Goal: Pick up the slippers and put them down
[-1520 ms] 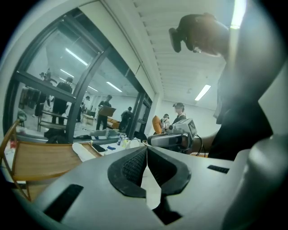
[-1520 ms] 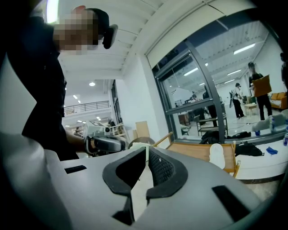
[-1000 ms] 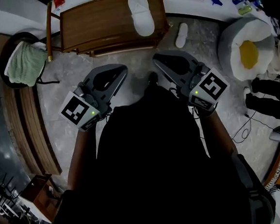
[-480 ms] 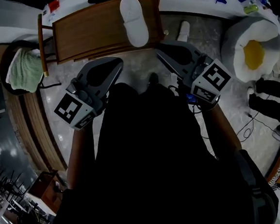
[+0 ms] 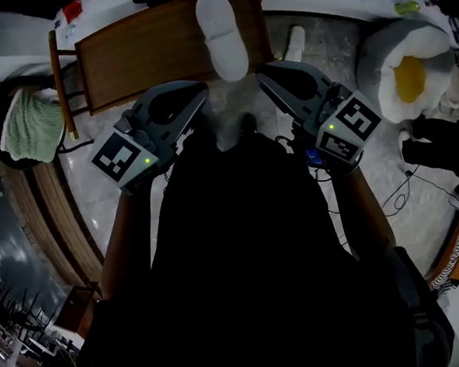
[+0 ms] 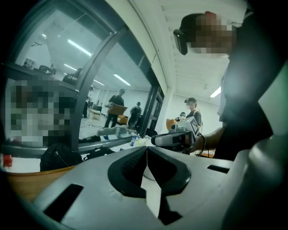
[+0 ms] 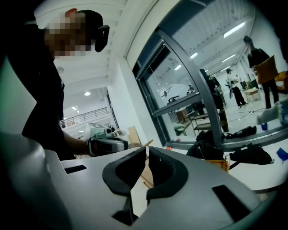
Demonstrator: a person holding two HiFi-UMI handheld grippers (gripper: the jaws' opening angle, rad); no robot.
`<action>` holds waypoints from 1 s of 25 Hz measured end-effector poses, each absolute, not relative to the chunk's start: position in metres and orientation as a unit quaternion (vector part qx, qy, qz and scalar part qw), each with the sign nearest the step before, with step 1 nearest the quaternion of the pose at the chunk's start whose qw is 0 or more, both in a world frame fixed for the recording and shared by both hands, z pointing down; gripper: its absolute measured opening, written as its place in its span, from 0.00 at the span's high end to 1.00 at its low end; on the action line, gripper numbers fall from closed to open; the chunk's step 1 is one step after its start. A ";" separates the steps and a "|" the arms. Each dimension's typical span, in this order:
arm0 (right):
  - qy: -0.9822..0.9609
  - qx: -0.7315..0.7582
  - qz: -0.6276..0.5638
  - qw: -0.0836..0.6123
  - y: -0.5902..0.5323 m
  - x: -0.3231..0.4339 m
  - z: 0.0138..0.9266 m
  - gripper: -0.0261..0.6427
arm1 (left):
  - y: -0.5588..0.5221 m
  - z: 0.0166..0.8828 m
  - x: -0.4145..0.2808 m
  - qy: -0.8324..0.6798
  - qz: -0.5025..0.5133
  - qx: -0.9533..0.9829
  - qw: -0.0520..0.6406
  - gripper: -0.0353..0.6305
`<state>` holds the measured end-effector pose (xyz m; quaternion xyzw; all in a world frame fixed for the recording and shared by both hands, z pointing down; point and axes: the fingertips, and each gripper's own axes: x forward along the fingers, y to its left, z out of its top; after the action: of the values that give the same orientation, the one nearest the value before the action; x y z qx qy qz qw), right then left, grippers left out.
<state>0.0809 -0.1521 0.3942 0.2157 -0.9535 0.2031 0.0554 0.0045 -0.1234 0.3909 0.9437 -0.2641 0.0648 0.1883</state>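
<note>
Two empty grippers at the wooden surface point(image 5: 138, 55), slippers not yet lifted

The left gripper point(image 5: 199, 92) and right gripper point(image 5: 262, 77) have jaws pressed together on nothing, tips flanking the surface's near edge. There a white slipper point(image 5: 220, 36) lies within easy reach, I judge. The second slipper point(image 5: 295, 43) rests on the floor just right of the surface. Bare floor fronts the surface; an egg cushion point(image 5: 407, 67) crowds farther right.

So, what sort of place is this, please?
Probably an open office or lab hall, with a small home-like corner staged in it. Glass partition walls and ceiling strip lights suggest the workplace; a white slipper on a wooden bench and an egg-shaped cushion suggest the staging.
</note>
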 end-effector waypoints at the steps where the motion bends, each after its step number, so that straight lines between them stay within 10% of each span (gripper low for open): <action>1: -0.951 0.222 0.206 0.058 -0.156 0.076 0.395 0.91 | -0.128 0.392 -0.001 -0.261 0.061 0.944 0.192 0.93; 25: -0.887 0.215 0.405 0.063 -0.152 0.062 0.506 0.91 | -0.124 0.468 0.017 -0.200 0.082 0.938 0.272 0.93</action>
<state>0.0616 -0.1516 0.5063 0.2146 -0.8867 0.4048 0.0627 0.0171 -0.1243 0.4677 0.9375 -0.2005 0.0816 0.2724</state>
